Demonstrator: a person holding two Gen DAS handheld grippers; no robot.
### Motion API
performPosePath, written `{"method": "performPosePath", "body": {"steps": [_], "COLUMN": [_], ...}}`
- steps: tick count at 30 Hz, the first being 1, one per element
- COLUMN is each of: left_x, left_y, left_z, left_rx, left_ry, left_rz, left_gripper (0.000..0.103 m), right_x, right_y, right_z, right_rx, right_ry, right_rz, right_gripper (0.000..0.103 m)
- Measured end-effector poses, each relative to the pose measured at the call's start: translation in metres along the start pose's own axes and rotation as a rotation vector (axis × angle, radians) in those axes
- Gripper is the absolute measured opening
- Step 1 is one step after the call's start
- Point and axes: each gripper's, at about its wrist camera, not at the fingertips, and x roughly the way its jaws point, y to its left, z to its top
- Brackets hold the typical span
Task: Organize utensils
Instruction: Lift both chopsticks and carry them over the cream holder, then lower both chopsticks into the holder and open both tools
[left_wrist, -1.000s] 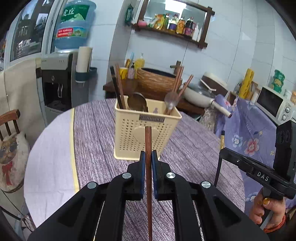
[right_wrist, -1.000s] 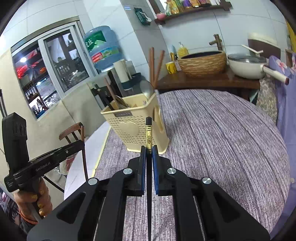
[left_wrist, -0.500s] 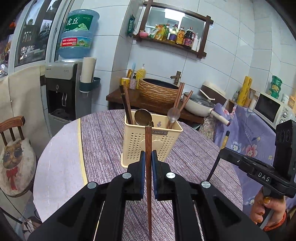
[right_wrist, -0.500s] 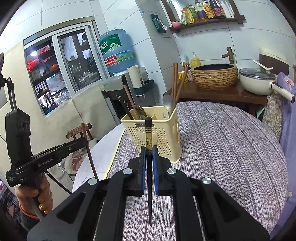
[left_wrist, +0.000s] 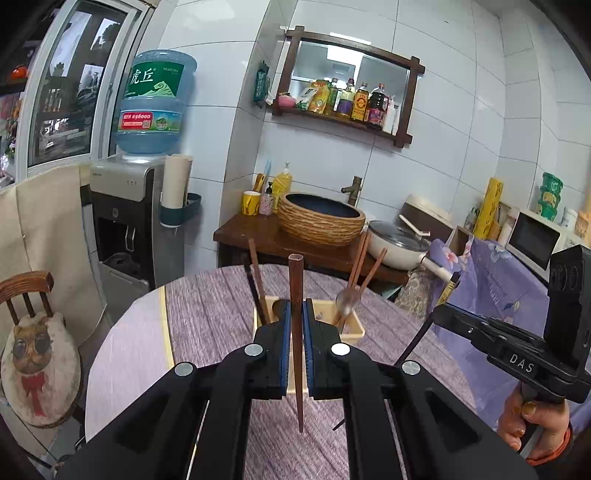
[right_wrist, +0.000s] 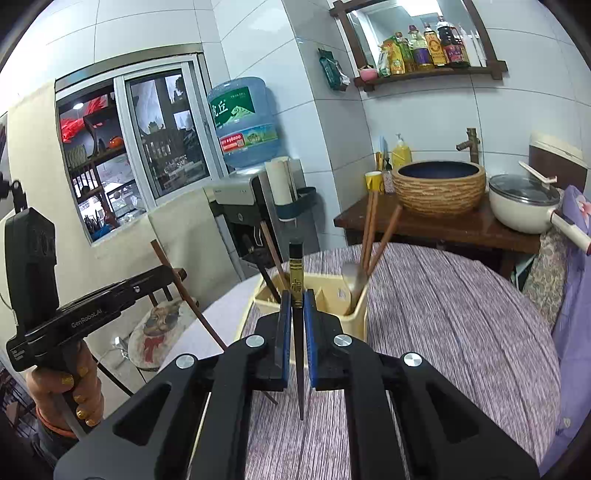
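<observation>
left claw (left_wrist: 295, 332) clamped tight on a brown wooden chopstick (left_wrist: 296, 295), pinched between the blue pads. stick stands near upright, blunt end above the claw, tapered tip hanging below it over the purple tabletop (left_wrist: 214, 310).

right claw (right_wrist: 297, 325) clamped on a black chopstick (right_wrist: 297, 354) with a gold band near its top. same attitude: thick end up, point down, clear of the tabletop.

cream utensil basket (right_wrist: 354, 314) sits on the tabletop directly beyond both claws, partly hidden behind the fingers. basket already holds dark chopsticks at its left side, brown chopsticks (right_wrist: 376, 232) and a metal spoon (right_wrist: 352, 277) at its right, all leaning outward.

each claw shows in the other's view, off to the side, its chopstick tilted. a hand (left_wrist: 532, 421) grips the right handle.
</observation>
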Motion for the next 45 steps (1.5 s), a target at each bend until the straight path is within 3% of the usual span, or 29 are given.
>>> {"method": "performPosePath", "body": {"steps": [7, 14, 19, 25, 32, 40, 41, 43, 44, 45], "left_x": [-0.006, 0.006, 0.039, 0.073, 0.101, 0.102, 0.098, 0.083, 0.073, 0.066], "left_y": [-0.003, -0.007, -0.004, 0.002, 0.010, 0.017, 0.016, 0.015, 0.015, 0.016], "left_z": [0.066, 0.102, 0.078, 0.038, 0.000, -0.009, -0.009, -0.011, -0.014, -0.018], "left_rx": [0.002, 0.019, 0.029, 0.031, 0.017, -0.004, 0.000, 0.016, 0.017, 0.017], "left_ry": [-0.073, -0.157, -0.134, -0.039, 0.054, 0.076, 0.070, 0.049, 0.027, 0.007], "left_rz": [-0.003, 0.078, 0.123, 0.124, 0.133, 0.130, 0.127, 0.119, 0.121, 0.123], "left_gripper": [0.007, 0.007, 0.007, 0.007, 0.007, 0.006, 0.009, 0.029, 0.047, 0.059], "right_x": [-0.002, 0.013, 0.047, 0.085, 0.102, 0.101, 0.097, 0.084, 0.078, 0.070], "right_y": [0.008, 0.008, -0.006, -0.021, -0.027, -0.033, -0.032, -0.027, -0.025, -0.023], "right_z": [0.069, 0.108, 0.088, 0.048, 0.020, 0.005, 0.005, 0.000, -0.003, -0.008], "right_rx": [-0.024, -0.039, -0.021, 0.008, 0.019, 0.037, 0.034, 0.013, 0.006, -0.004], "right_ry": [-0.068, -0.141, -0.106, -0.021, 0.012, -0.001, -0.007, -0.030, -0.040, -0.051], "right_rz": [-0.020, -0.098, -0.140, -0.155, -0.169, -0.162, -0.157, -0.161, -0.163, -0.162], "right_gripper": [0.008, 0.008, 0.008, 0.008, 0.008, 0.008, 0.008, 0.009, 0.011, 0.019]}}
